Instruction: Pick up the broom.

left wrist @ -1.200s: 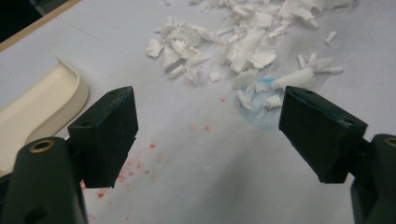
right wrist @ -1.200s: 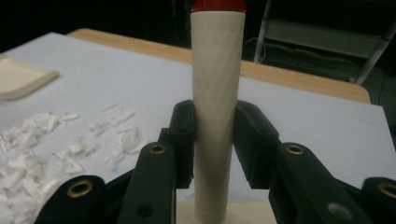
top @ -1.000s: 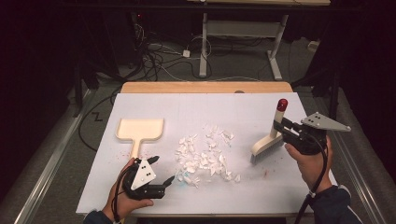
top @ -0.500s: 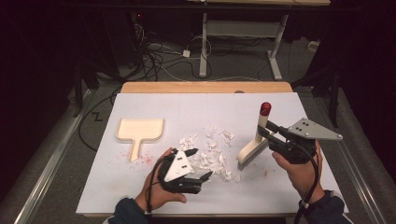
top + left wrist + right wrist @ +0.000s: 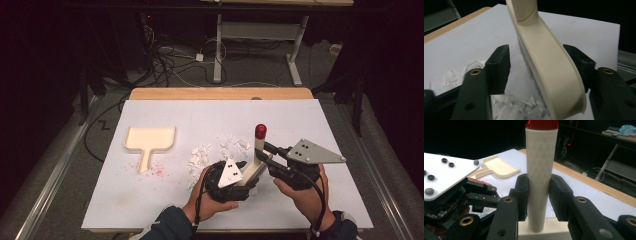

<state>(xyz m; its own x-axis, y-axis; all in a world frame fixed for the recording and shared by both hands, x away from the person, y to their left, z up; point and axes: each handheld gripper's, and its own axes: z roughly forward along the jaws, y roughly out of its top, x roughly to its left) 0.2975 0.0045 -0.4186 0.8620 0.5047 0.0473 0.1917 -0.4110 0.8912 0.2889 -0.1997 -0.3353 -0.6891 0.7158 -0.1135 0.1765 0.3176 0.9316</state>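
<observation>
Right gripper [image 5: 537, 195] clamps the brush handle [image 5: 540, 170], brush [image 5: 254, 165] upright near the table's [image 5: 200, 115] near edge. Left gripper's [image 5: 539, 67] jaws, just closing, straddle the brush head [image 5: 549, 70]; contact unclear. Bristles hidden; paper scraps [image 5: 200, 157] partly covered.

On the white desk [image 5: 300, 120], right tongs [image 5: 263, 151] clamp the red-capped brush [image 5: 259, 145] upright beside left tongs [image 5: 242, 167], among paper scraps [image 5: 201, 156].

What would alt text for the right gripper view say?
The right gripper clamps the upright cream handle of a red-capped brush between its black jaws. Behind lie a cream dustpan on the white table, and at left the left gripper.
</observation>
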